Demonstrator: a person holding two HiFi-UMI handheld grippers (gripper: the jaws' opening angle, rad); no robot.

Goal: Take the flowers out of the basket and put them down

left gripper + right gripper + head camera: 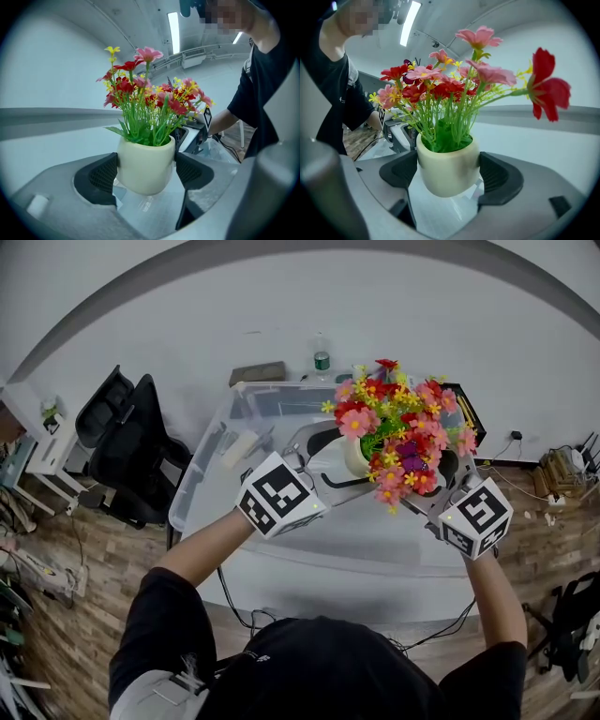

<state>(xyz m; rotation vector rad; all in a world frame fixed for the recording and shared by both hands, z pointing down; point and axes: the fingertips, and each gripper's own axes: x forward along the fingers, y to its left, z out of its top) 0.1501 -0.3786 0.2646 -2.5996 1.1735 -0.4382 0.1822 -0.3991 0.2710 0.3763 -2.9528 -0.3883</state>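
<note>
A cream rounded pot of red, pink and yellow artificial flowers is upright, clamped on both sides by the left hand-held gripper and the right hand-held gripper. It is held just above a clear plastic lidded box on the white bench. A green-capped bottle stands beyond the box.

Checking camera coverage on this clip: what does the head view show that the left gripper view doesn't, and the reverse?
Only the head view: the clear bin, a bottle behind it, a black chair. Only the left gripper view: the left gripper, its pads pressed on both sides of the cream pot, and a ceiling light. Both: the flowers in that pot.
</note>
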